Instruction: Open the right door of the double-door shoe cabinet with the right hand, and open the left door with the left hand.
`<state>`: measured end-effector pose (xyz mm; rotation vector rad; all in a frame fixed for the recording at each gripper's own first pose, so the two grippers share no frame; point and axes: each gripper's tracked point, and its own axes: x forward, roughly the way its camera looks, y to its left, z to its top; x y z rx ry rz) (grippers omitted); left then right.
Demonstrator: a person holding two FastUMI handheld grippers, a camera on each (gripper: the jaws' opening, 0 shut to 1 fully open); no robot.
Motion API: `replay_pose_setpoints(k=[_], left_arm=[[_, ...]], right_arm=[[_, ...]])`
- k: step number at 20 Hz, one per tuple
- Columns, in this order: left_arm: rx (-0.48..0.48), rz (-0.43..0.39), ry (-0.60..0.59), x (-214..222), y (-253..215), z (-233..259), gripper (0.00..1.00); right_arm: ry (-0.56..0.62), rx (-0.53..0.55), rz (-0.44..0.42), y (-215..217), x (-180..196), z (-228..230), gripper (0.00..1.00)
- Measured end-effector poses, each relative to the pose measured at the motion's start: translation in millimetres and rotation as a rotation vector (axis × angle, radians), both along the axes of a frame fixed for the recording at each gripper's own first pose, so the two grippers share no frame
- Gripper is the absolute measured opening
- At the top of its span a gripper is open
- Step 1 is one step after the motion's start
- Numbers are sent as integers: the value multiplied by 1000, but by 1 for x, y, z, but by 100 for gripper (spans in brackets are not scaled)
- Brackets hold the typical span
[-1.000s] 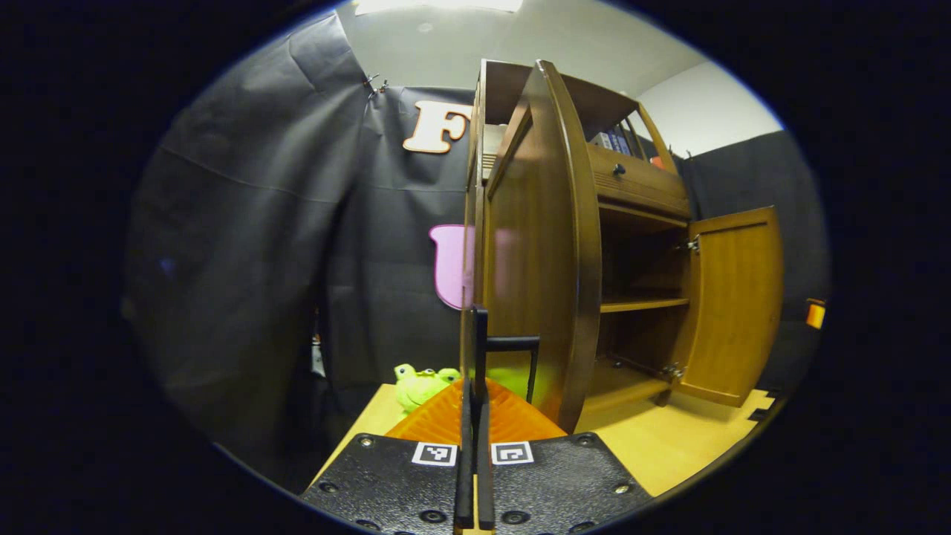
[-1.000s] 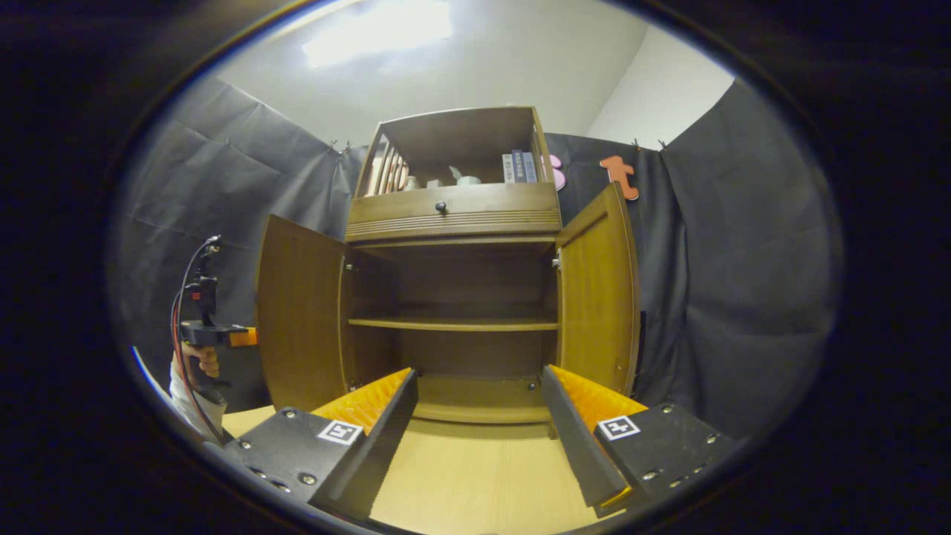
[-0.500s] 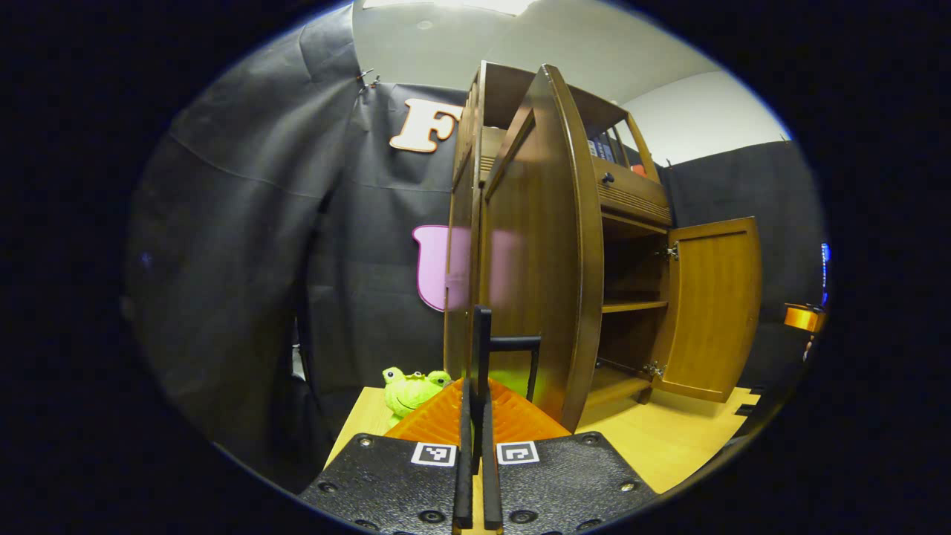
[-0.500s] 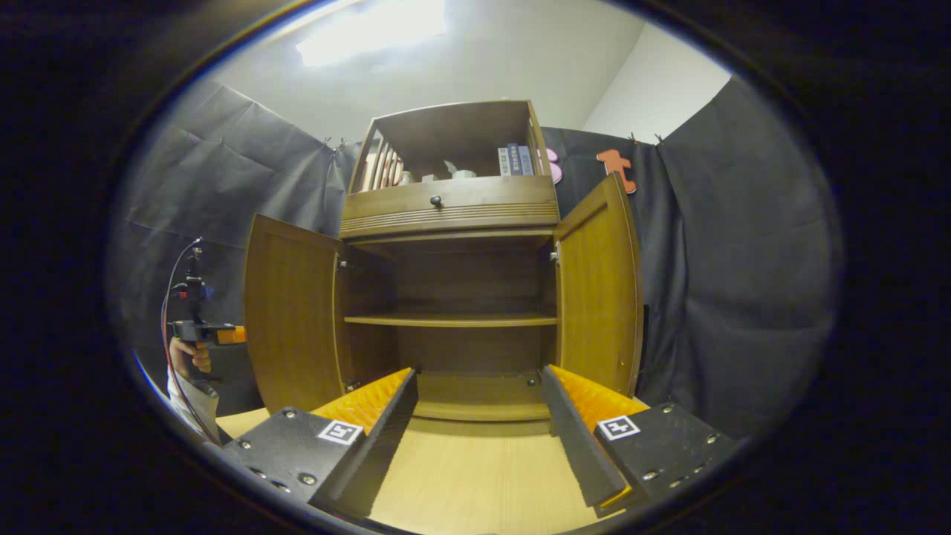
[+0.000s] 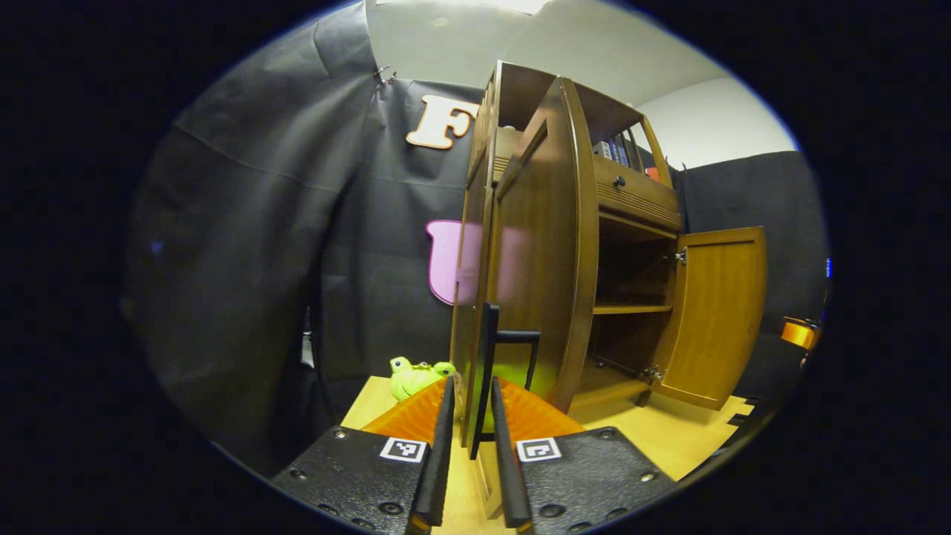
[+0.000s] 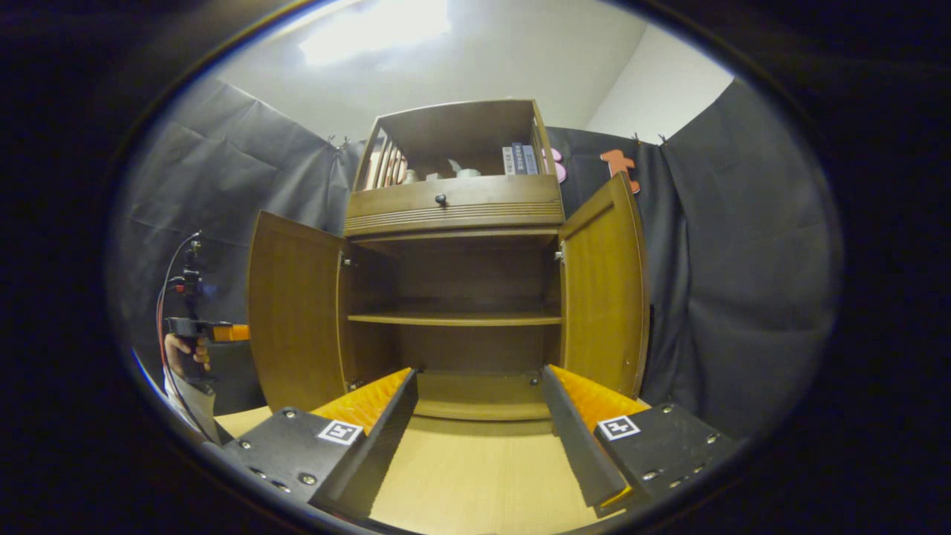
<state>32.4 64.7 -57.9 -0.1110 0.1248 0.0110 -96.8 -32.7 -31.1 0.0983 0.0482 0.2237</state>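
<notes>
Both doors of the shoe cabinet (image 6: pixel 457 260) stand swung out; the task looks all but finished. The step in hand, as judged, is letting go of the left door's handle (image 5: pixel 505 364) and drawing the left claw (image 5: pixel 475 453) clear.

To do that well: the fingers should part enough to clear the handle's black bar on both sides, then back straight out along their own axis. Any sideways drag could catch the bar and swing the left door (image 5: pixel 546 253) back toward closed.

Left claw, in the left gripper view: the fingers stand slightly apart, with a narrow gap. The handle's vertical bar rises in that gap, just ahead of the tips. Whether either pad touches the bar cannot be told; the fingers do not look pressed on it. The left door is immediately ahead, seen nearly edge-on, with the cabinet's shelves ahead and to the right. The right door (image 5: pixel 717 316) is farther off to the right, wide open. A green plush frog (image 5: pixel 416 375) sits on the surface (image 5: pixel 669 438) ahead and to the left, beside the cabinet's side.

Right claw (image 6: pixel 479 438), in the right gripper view: fingers wide apart, holding nothing and touching nothing, hanging over the surface in front of the cabinet. The cabinet's open bay lies straight ahead between the fingers. The left door is ahead-left, the right door ahead-right. A hand (image 6: pixel 182 357) holding the left claw's grip is far to the left.
</notes>
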Motion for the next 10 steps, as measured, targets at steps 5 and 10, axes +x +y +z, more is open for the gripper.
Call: replay_pose_setpoints(k=[5, 10], left_arm=[[-58, 74, -48, -27, -1, 22, 64], [7, 145, -86, -43, -2, 54, 88]], right_arm=[[2, 14, 7, -4, -4, -3, 99], [5, 57, -18, -19, 2, -4, 96]])
